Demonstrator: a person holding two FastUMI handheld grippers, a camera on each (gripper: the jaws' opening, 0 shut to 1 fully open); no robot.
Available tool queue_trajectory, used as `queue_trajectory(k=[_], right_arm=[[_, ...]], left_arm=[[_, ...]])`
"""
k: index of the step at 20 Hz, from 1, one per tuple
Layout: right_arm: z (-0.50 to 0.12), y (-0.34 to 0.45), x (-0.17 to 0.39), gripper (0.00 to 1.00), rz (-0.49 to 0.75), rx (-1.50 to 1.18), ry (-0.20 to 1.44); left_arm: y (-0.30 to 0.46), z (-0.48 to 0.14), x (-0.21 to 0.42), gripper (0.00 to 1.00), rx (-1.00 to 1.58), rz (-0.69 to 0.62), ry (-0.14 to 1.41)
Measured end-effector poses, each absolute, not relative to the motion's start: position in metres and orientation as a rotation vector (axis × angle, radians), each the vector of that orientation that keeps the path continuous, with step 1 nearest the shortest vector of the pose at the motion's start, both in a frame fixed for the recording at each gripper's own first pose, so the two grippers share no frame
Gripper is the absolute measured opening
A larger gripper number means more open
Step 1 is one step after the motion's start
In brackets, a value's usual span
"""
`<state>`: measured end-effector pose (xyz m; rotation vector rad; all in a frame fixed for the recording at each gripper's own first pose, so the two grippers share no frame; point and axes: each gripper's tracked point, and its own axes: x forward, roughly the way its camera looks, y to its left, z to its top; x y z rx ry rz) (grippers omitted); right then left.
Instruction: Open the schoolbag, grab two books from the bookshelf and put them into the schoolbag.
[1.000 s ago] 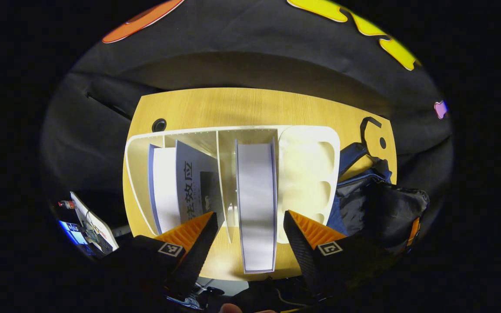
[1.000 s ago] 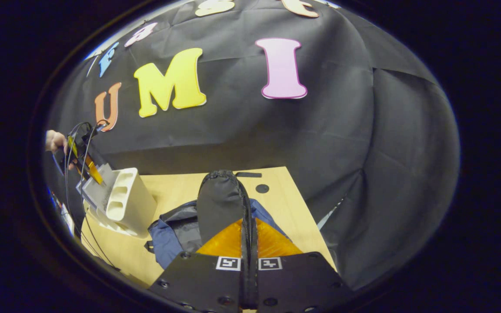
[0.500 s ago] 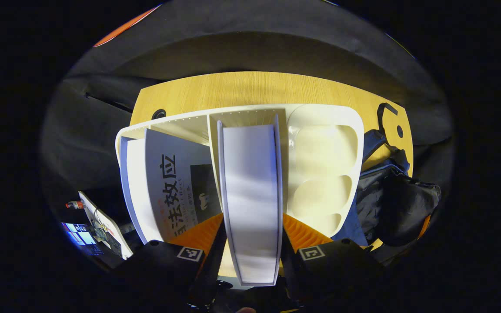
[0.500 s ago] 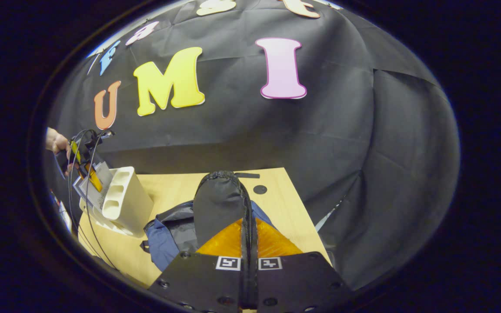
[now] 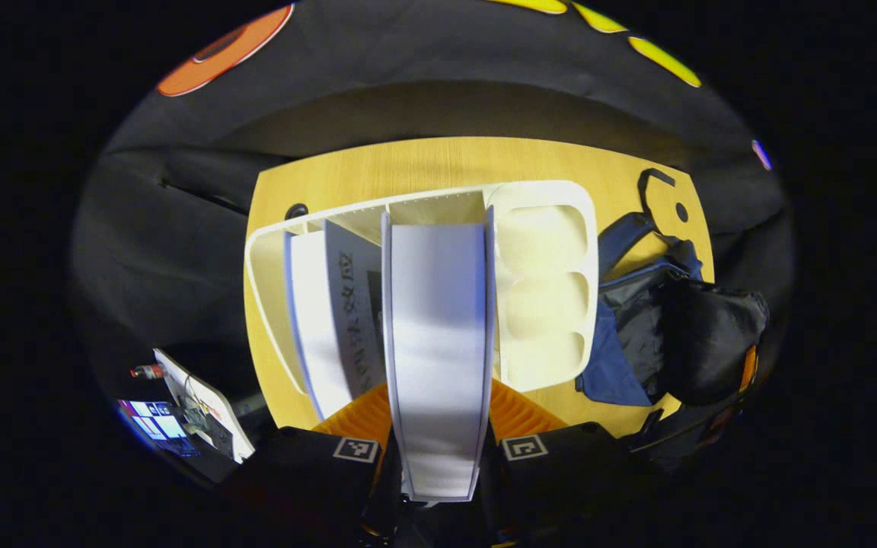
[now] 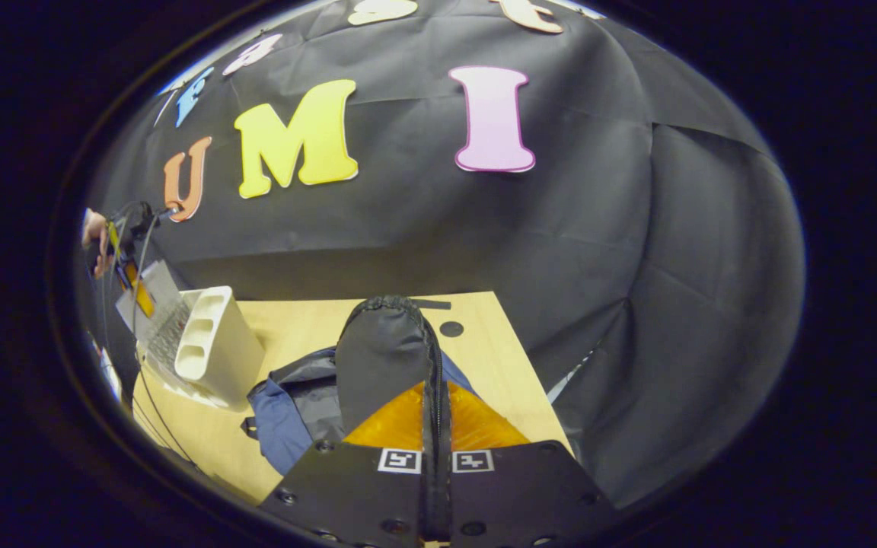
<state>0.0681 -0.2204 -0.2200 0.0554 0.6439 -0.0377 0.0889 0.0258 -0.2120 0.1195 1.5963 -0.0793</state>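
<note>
My left gripper [image 5: 438, 396] is shut on a thick book [image 5: 438, 304], its white page edge facing me, standing up out of the middle slot of the white bookshelf [image 5: 545, 289]. Two more books [image 5: 332, 312] lean in the shelf's left slot. The dark blue and black schoolbag [image 5: 674, 327] lies on the table to the right of the shelf. In the right gripper view, my right gripper [image 6: 436, 396] is shut on the schoolbag's black flap [image 6: 381, 358] along its zip and holds it upright. Far left there, the left gripper [image 6: 130, 259] holds the book [image 6: 153, 293] above the bookshelf [image 6: 214, 342].
The wooden table [image 5: 423, 164] has a round cable hole [image 5: 295, 211] behind the shelf and another [image 6: 451, 329] past the bag. A black strap [image 5: 652, 183] lies at the far right corner. Electronics with a lit screen [image 5: 180, 411] sit below the table's left edge.
The left gripper closed from open onto the middle book and has lifted it partway out of the shelf. The right gripper has kept its hold on the bag flap.
</note>
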Motion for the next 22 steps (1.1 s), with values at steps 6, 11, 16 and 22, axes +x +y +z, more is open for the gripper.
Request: queue_trajectory(k=[6, 11, 16, 22], right_arm=[[-0.214, -0.211, 0.065, 0.02, -0.043, 0.033, 0.644], [-0.213, -0.206, 0.062, 0.0, -0.062, 0.034, 0.649], [-0.21, -0.198, 0.059, 0.0, -0.066, 0.011, 0.648], [-0.209, -0.192, 0.055, 0.0, -0.056, -0.032, 0.654]], left_arm=[[0.033, -0.115, 0.054, 0.44, 0.065, -0.151, 1.419], [0.015, -0.096, 0.032, 0.43, -0.128, -0.239, 1.322], [-0.049, -0.108, 0.021, 0.43, -0.452, -0.353, 1.289], [-0.13, -0.146, 0.009, 0.43, -0.602, -0.454, 1.265]])
